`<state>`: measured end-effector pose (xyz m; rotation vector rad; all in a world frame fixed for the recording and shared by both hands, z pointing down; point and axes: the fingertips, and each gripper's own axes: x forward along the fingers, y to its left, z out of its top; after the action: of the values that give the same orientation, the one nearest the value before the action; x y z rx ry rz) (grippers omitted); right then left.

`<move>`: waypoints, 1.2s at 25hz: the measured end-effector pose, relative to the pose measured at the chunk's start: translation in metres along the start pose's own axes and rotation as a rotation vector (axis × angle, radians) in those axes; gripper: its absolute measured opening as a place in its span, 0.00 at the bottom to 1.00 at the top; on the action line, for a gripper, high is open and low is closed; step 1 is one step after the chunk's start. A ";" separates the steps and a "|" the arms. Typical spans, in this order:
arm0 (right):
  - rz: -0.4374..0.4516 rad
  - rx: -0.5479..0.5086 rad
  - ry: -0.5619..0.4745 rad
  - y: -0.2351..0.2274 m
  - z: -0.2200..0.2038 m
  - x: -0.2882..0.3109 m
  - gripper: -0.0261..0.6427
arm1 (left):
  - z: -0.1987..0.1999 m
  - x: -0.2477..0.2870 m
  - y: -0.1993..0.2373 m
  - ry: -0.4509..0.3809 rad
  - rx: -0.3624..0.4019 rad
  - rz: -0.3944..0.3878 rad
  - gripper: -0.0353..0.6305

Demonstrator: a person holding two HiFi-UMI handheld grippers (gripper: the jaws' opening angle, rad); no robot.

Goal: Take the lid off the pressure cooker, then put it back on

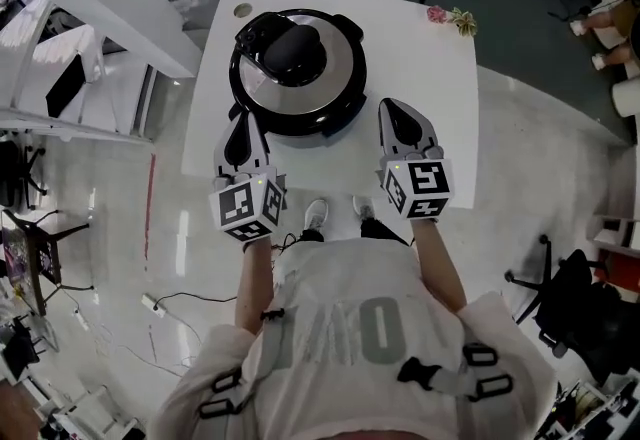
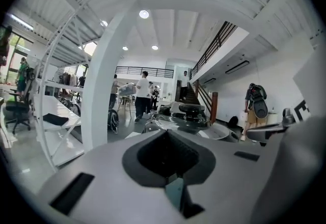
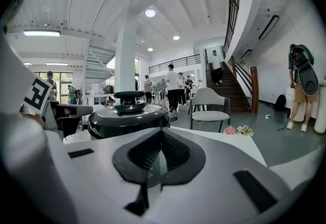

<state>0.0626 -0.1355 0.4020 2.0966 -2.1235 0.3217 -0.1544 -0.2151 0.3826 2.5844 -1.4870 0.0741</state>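
Jaws on both tools are pressed together with nothing between them. The left gripper [image 1: 241, 126] and the right gripper [image 1: 397, 118] are held out level in front of the person's chest, both aimed toward 12 o'clock in the head view. Just past them stands the pressure cooker [image 1: 300, 124] on the near half of the white table [image 1: 440, 98], with the lid [image 1: 335, 78] seated on it. The cooker sits between the two tools. It is at about 1 o'clock from the left tip and about 10 o'clock from the right tip. The left tip looks to be at the cooker's near-left rim, possibly touching it. The right tip stands just beside the right rim with a strip of table showing between, so the left hand seems the nearer. The lid is round, and its only direction comes from the black handle [image 1: 285, 48], which reaches from the centre out toward 10 o'clock. To grip that handle, the jaws would have to open and rise over the rim. Farther off, at 1 o'clock on the table's far corner, lies a small flower [image 1: 450, 19].
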 end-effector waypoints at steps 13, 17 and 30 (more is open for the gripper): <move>0.124 -0.044 0.012 -0.009 -0.002 0.014 0.09 | 0.001 -0.015 0.008 -0.013 0.021 0.109 0.08; 0.170 -0.012 0.036 -0.005 -0.007 0.024 0.57 | -0.007 -0.012 0.009 0.001 -0.072 0.042 0.30; 0.217 0.043 0.071 -0.004 -0.020 0.033 0.73 | -0.016 -0.016 0.028 0.011 -0.206 0.014 0.77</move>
<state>0.0652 -0.1620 0.4299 1.8473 -2.3248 0.4630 -0.1857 -0.2124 0.3993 2.4076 -1.4269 -0.0596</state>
